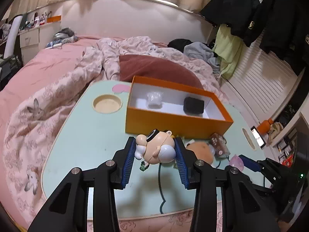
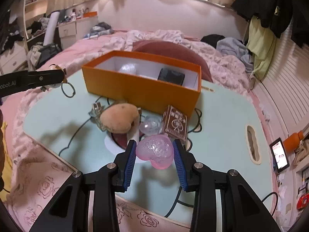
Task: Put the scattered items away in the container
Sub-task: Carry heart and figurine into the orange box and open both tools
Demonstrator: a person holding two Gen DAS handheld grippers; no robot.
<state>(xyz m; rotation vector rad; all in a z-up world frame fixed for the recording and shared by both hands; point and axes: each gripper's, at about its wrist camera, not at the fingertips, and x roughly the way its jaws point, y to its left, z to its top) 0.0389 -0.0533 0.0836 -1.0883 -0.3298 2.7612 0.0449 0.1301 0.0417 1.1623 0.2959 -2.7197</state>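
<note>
My left gripper (image 1: 154, 145) is shut on a peach cartoon figurine (image 1: 156, 147) and holds it above the mint lap table (image 1: 87, 145), just in front of the orange box (image 1: 173, 121). The box holds a clear crinkled item (image 1: 154, 99) and a black case (image 1: 193, 106). My right gripper (image 2: 153, 151) is shut on a pink heart-shaped case (image 2: 155, 151), held above the table. In the right wrist view, a tan plush (image 2: 119, 119), a small glass bottle (image 2: 96, 112), a clear round item (image 2: 150, 125) and a brown card box (image 2: 174, 123) lie before the orange box (image 2: 139, 89).
The table (image 2: 222, 135) stands on a bed with a pink quilt (image 1: 38, 100) and a red pillow (image 1: 154, 67). A dark cable (image 2: 77, 135) runs across the table. A round cup recess (image 1: 107, 103) lies left of the box. Clothes hang at the right (image 1: 227, 54).
</note>
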